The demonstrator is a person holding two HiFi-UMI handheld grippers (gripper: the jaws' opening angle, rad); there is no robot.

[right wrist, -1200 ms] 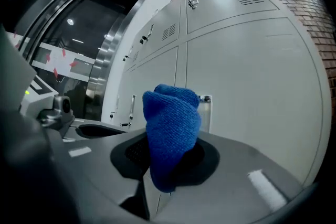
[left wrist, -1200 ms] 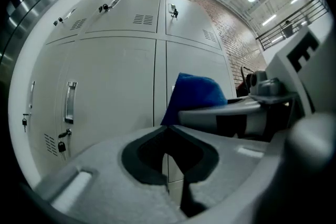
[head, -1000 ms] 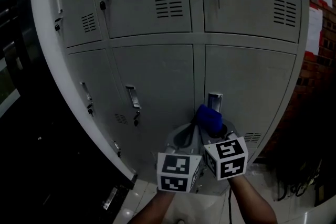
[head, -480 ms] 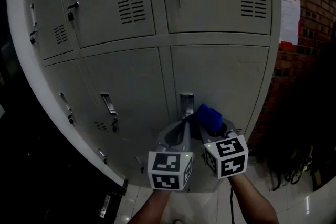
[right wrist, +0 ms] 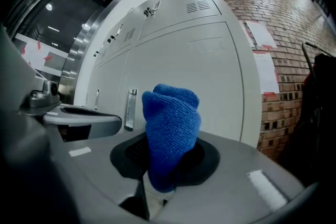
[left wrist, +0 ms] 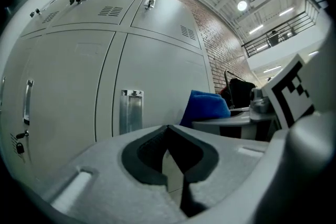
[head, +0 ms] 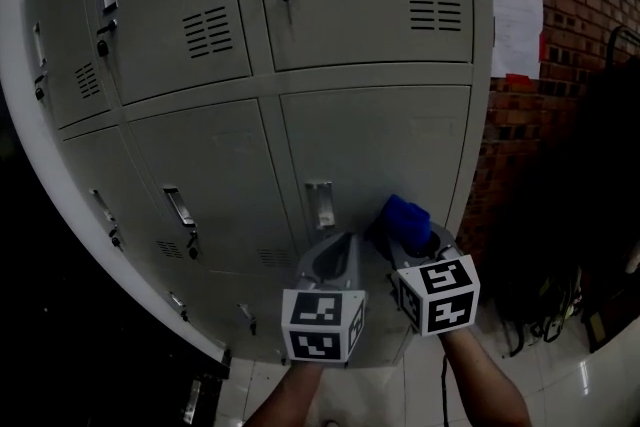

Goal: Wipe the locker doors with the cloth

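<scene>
While the lockers (head: 200,145) stand close ahead:
Right gripper (right wrist: 165,165): jaws clamped on the cloth (right wrist: 172,123) (blue, bunched upright).
Left gripper (left wrist: 170,157): jaws together, empty.
Cloth: near the lower right door (head: 400,135), just right of its handle (head: 320,205).

The cloth (right wrist: 170,123) disappears at its lower end between the closed jaws of the right tool (right wrist: 160,176), so how much of it is pinched cannot be told. In the head view its bottom is hidden behind that tool's body. The locker doors (head: 370,145) ahead of both tools run off the top and left edges. The print on the papers (head: 518,15), up and to the right of the right tool, is too small to read. The dark heap (head: 560,265) right of the right tool is too murky to identify. The forearms (head: 480,385) behind the tools are cut off by the bottom edge.
</scene>
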